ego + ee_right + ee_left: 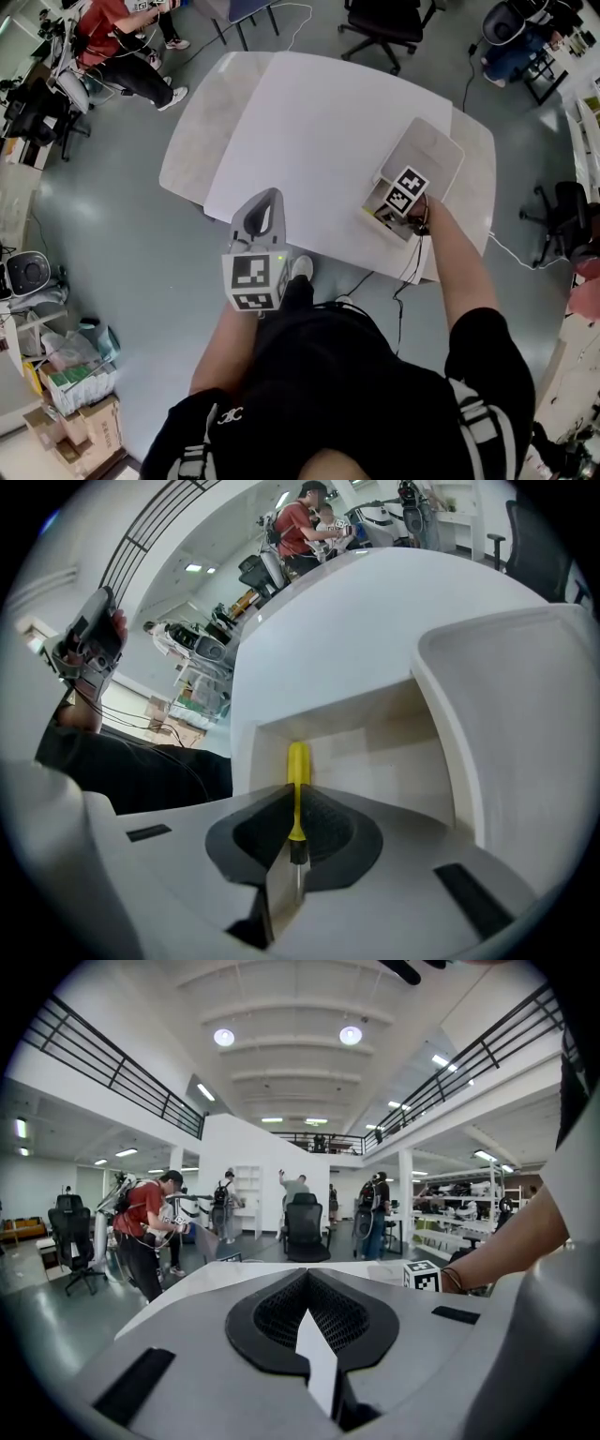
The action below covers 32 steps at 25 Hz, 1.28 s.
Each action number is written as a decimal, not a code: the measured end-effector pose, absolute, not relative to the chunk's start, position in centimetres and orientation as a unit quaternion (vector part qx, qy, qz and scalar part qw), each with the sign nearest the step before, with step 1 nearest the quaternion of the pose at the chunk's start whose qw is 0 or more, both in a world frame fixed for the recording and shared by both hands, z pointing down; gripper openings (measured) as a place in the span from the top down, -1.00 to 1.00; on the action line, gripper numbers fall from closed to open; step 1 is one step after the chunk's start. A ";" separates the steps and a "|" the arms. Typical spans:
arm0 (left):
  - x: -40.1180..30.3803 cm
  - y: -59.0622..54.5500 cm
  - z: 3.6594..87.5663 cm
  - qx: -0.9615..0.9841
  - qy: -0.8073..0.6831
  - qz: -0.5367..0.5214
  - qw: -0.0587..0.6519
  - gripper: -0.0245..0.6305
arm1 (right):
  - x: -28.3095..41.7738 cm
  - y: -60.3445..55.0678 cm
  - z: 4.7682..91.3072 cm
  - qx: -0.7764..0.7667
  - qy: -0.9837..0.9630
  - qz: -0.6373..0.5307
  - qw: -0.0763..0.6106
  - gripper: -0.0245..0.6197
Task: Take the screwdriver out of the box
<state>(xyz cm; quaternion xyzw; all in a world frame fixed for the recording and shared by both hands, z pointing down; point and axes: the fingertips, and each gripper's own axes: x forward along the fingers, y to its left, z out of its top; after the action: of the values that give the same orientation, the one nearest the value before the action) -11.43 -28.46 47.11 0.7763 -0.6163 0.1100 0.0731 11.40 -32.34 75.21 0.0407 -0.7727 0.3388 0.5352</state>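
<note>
Left gripper (307, 1279): held close in front of the person's body, at the near edge of the table – its jaws are pressed together with nothing between them.
Right gripper (295, 803): reaching down into the box at the end of the person's outstretched right arm, its marker cube showing above the opening in the head view; the jaws are pinched on the screwdriver.
Screwdriver (297, 764): caught between the right jaws, yellow handle sticking out past the tips, dark collar and metal shank lying back between the pads. It is inside the box, close to an inner corner.
Box (375, 728): white, open, sitting at the near right edge of the table – its lid (429, 153) is thrown back on the far side.
Table (309, 122): white top with rounded corners, bare apart from the box.
Floor (112, 234): grey, with cartons and clutter at the near left.
Far side: a black office chair (384, 26) beyond the table, and a person in a red top (108, 33) at the far left.
</note>
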 end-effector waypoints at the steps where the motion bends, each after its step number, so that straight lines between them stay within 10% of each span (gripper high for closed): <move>1: -11.4 -28.4 47.0 0.777 -0.615 0.110 0.072 0.88 | 11.4 -32.3 75.1 0.041 -0.773 0.338 0.535 0.84; 18: -9.3 -29.3 46.4 0.796 -0.593 0.102 0.065 0.88 | 12.6 -34.1 72.0 0.139 -0.792 0.291 0.519 0.85; 32: -6.1 -31.6 46.2 0.829 -0.550 0.085 0.060 0.88 | 10.9 -37.2 60.9 0.296 -0.864 0.178 0.365 0.85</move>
<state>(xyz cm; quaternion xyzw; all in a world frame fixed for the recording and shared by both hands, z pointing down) -6.10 -31.64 46.19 0.8285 -0.5502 0.0851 0.0604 10.91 -37.20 60.93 0.2962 -0.8643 0.1779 0.3654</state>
